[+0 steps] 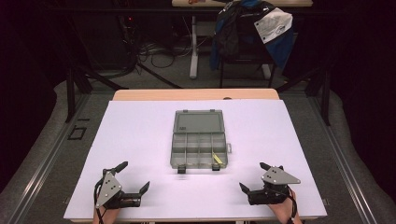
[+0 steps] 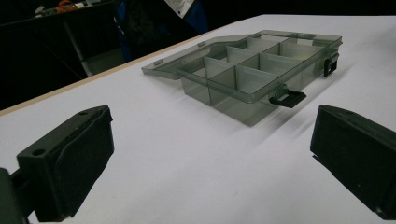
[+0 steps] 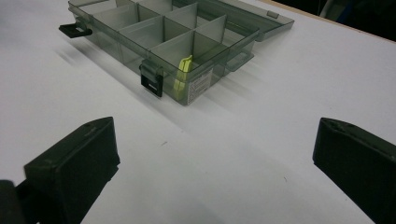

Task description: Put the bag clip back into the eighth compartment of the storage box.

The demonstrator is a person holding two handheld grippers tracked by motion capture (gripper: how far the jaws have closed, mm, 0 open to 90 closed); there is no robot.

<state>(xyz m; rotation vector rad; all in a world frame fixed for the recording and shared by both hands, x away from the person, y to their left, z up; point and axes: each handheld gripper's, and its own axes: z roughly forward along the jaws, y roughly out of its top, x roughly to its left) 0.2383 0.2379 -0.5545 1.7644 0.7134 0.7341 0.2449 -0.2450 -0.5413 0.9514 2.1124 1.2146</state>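
A clear grey compartment box lies open in the middle of the white table, its lid folded flat to the far side. A small yellow-green piece stands in its front right compartment, also seen through the box wall. Two black latches hang at the box's front edge. My left gripper rests near the front left of the table, open and empty, well short of the box. My right gripper rests at the front right, open and empty.
The white table sheet has bare room on both sides of the box. Beyond the far edge stand a chair with a blue jacket, cables on the floor and a table leg.
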